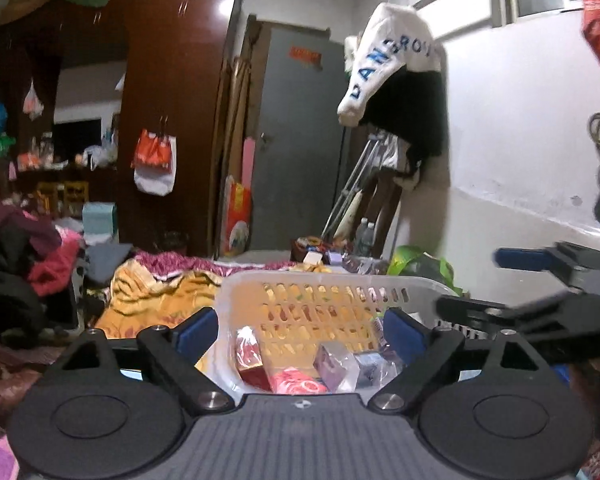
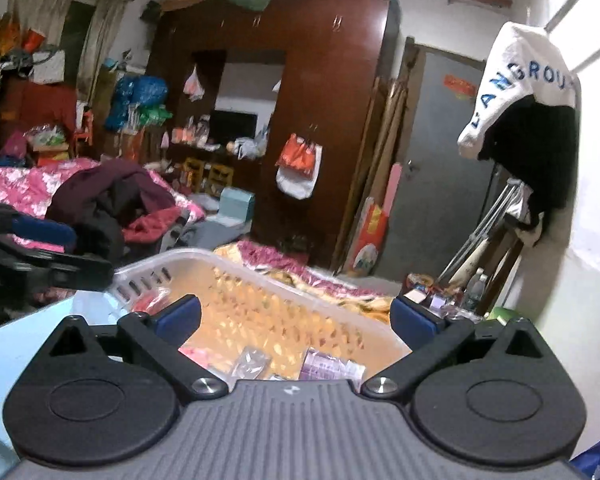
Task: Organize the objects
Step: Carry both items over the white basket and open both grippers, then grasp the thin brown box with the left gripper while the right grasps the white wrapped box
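Nearest, the left hand-held gripper point(image 1: 296, 330) has its jaws spread wide with nothing between the blue pads; through the gap shows only the basket below. The right hand-held gripper point(image 2: 296, 318) is likewise wide open and empty, and in the left wrist view it shows as a blurred dark shape at the right edge.

Just under both sits the white plastic basket point(image 1: 340, 280), resting on the bed, its perforated far wall facing the cameras. Inside lie small packaged goods: a dark red box point(image 1: 250, 360) leaning near the left wall, a pink-red patterned packet point(image 1: 296, 384) beside it, and a clear-wrapped purple box point(image 1: 334, 362) further right. From the right wrist view a crinkly clear sachet point(image 2: 254, 362) and a purple printed packet point(image 2: 330, 364) lie on the basket floor.

These things look light. The boxes should be stiff enough for a pinch across their narrow faces, though the cellophane is likely slippery, so a grip near the middle seems safer than one at a corner. The sachets are soft and flat; an edge pinch suits them better. The basket itself is thin, flexible plastic, best taken at its rim.

Beyond the basket spreads a tiger-striped blanket point(image 1: 156, 300), and farther off stands a dark wardrobe point(image 1: 172, 100).
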Demonstrator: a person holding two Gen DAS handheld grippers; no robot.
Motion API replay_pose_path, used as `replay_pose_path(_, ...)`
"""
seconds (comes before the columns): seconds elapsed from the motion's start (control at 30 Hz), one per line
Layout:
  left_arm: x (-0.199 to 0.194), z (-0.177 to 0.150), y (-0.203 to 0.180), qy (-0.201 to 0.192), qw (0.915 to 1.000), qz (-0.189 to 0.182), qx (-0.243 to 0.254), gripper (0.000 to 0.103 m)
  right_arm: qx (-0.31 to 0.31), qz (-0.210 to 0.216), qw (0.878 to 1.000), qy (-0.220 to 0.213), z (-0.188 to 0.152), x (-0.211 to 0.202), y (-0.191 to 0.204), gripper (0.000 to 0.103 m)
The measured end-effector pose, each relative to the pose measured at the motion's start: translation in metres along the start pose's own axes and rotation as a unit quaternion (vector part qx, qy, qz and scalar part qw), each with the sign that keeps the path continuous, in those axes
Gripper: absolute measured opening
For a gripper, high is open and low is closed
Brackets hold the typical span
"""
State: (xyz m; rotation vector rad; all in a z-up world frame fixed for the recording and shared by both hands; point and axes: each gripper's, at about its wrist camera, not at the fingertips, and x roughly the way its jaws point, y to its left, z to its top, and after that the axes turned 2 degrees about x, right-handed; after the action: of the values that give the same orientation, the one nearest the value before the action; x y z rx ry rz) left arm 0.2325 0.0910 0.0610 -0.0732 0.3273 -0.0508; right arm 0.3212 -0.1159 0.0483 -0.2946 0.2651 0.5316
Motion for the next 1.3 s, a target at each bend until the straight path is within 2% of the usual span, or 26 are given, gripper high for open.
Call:
replay_pose_path(0.07,-0.008,-0.006,0.001,-0.004,1.0000,-0.006,-0.005,0.092,0.012,0.016,1.000,0.003,0.000,0.001,-0.004,0.103)
replay_pose_path(0.13,-0.014,-0.012,-0.001,-0.007,0.9999,-0.011,-0.002,0.092,0.049,0.029,0.998,-0.001,0.001,-0.002,-0.013,0.103)
replay_pose_path(0.27,-0.048,-0.042,-0.002,-0.025,0.9994,-0.019,0.010,0.092,0.108,0.046,0.992,-0.040,-0.008,-0.042,-0.028,0.103)
replay_pose_path(0.33,-0.065,-0.065,-0.001,-0.027,0.9993,-0.026,0.009,0.092,0.144,0.053,0.987,-0.042,-0.033,-0.070,-0.032,0.103)
replay_pose_path(0.43,-0.077,-0.105,0.005,-0.009,0.9987,-0.048,-0.014,0.092,0.190,0.093,0.977,-0.027,-0.089,-0.103,-0.034,0.103)
replay_pose_path(0.47,-0.078,-0.115,0.007,0.001,0.9981,-0.058,-0.021,0.092,0.185,0.092,0.978,-0.015,-0.111,-0.112,-0.029,0.103)
replay_pose_path(0.57,-0.077,-0.140,0.005,0.024,0.9964,-0.075,-0.033,0.092,0.178,0.050,0.983,-0.004,-0.162,-0.131,-0.014,0.103)
replay_pose_path(0.67,-0.072,-0.146,-0.010,0.030,0.9961,-0.082,-0.004,0.091,0.205,0.074,0.976,0.018,-0.186,-0.128,-0.009,0.103)
replay_pose_path(0.77,-0.070,-0.147,-0.021,0.032,0.9950,-0.094,0.010,0.089,0.177,0.072,0.981,0.036,-0.183,-0.114,-0.001,0.102)
replay_pose_path(0.83,-0.067,-0.150,-0.024,0.037,0.9943,-0.099,0.008,0.088,0.175,0.095,0.979,0.038,-0.178,-0.106,-0.001,0.099)
replay_pose_path(0.97,-0.057,-0.160,-0.022,0.060,0.9922,-0.109,-0.005,0.072,0.134,0.123,0.981,0.069,-0.171,-0.095,0.007,0.098)
replay_pose_path(1.03,-0.053,-0.166,-0.022,0.069,0.9907,-0.117,-0.012,0.070,0.130,0.139,0.979,0.079,-0.170,-0.088,0.009,0.096)
replay_pose_path(1.13,-0.046,-0.169,-0.023,0.075,0.9896,-0.121,-0.020,0.059,0.130,0.151,0.976,0.086,-0.171,-0.085,0.011,0.096)
replay_pose_path(1.2,-0.044,-0.170,-0.022,0.077,0.9888,-0.125,-0.029,0.058,0.131,0.157,0.975,0.089,-0.171,-0.082,0.010,0.095)
replay_pose_path(1.27,-0.042,-0.171,-0.022,0.074,0.9888,-0.126,-0.031,0.056,0.140,0.167,0.972,0.089,-0.173,-0.083,0.007,0.088)
replay_pose_path(1.3,-0.042,-0.172,-0.023,0.074,0.9887,-0.127,-0.031,0.055,0.146,0.173,0.970,0.088,-0.174,-0.083,0.006,0.081)
